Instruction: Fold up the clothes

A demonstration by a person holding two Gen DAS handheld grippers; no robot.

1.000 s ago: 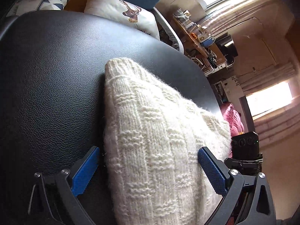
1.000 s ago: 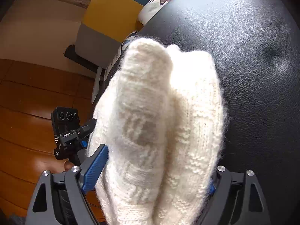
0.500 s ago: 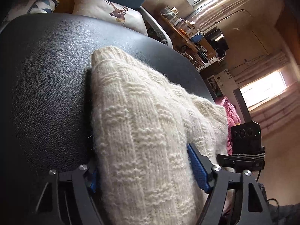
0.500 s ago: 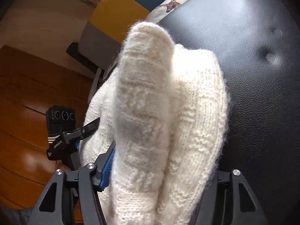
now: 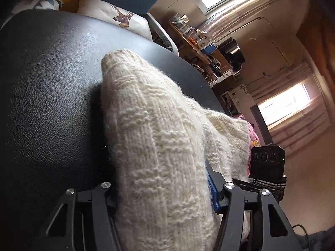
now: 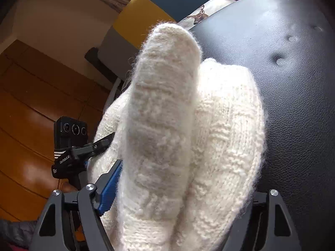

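Left wrist view: my left gripper (image 5: 161, 190), jaws just closing, pinches a fold of the cream chunky-knit sweater (image 5: 159, 146) lying on the black leather seat (image 5: 48, 104).

Right wrist view: my right gripper (image 6: 178, 200), jaws just widening, has the bunched sweater between them; I cannot tell whether they press it.

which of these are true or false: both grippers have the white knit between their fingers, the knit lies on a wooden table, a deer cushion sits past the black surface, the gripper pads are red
1. Both grippers have the cream knit garment between their fingers: true. The left gripper has just been closing on a fold; the right gripper, just opening, straddles a thick bundle.
2. The knit lies on a wooden table: false. It rests on a black leather-like surface.
3. A deer cushion sits past the black surface: true.
4. The gripper pads are red: false. The visible pad is blue.
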